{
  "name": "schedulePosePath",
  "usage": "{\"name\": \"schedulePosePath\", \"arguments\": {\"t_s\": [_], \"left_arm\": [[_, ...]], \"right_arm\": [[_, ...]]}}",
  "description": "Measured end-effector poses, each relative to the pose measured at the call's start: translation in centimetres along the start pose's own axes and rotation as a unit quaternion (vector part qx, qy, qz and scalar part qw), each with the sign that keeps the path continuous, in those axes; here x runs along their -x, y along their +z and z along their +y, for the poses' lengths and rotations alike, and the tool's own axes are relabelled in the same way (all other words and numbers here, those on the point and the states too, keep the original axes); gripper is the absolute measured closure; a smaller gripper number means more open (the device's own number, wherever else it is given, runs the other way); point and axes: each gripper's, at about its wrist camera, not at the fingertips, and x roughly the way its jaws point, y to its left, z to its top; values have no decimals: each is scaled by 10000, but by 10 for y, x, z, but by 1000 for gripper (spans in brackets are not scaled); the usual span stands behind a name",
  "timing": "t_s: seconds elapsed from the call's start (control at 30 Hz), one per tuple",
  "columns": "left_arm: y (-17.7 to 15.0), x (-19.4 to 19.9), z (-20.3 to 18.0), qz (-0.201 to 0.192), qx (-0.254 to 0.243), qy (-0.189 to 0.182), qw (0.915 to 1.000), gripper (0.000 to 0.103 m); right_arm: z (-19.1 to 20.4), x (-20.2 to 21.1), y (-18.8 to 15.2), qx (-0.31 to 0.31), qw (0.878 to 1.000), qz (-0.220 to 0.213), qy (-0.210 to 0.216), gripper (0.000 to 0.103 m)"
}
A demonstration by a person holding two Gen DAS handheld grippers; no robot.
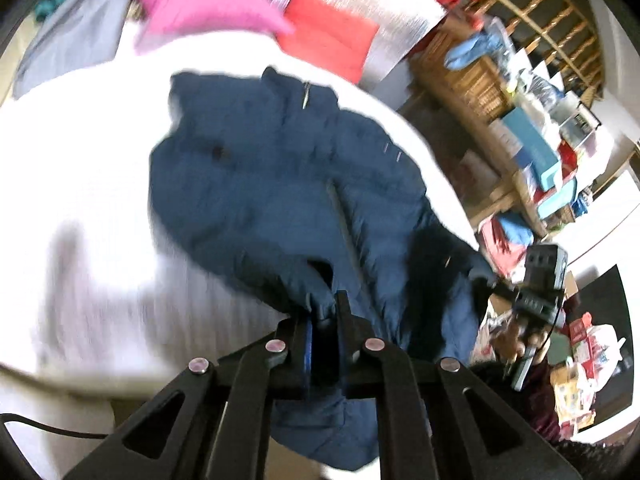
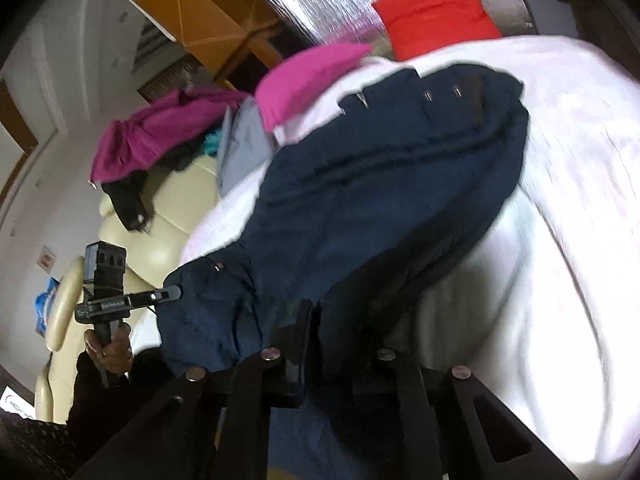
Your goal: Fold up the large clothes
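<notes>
A dark navy jacket [image 1: 280, 184] lies spread over a white sheet [image 1: 88, 184], its near edge lifted. The left gripper [image 1: 326, 312] has its fingers clamped tight on a bunched fold at that edge. The right gripper [image 2: 316, 320] also looks closed on the navy cloth, though blur smears the contact. A pink garment [image 2: 304, 76] lies beyond.

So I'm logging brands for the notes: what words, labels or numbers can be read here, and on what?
None can be read.
Jacket: small metal tabs, no legible label.
Boxes and packets on the floor: print too blurred.
Wall sign: too small.
Paper at the lower left: marks too blurred.
</notes>
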Motion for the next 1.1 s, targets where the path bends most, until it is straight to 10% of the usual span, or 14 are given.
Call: {"name": "schedulePosePath", "arguments": {"t_s": [0.47, 1.1], "left_arm": [[125, -47, 51, -1401, 970, 469, 9843, 95], [214, -144, 115, -1233, 1411, 1297, 9737, 94]], "right_arm": [[-66, -14, 116, -1276, 9786, -1608, 117, 90], [-168, -92, 193, -2608, 9463, -1904, 156, 90]]}}
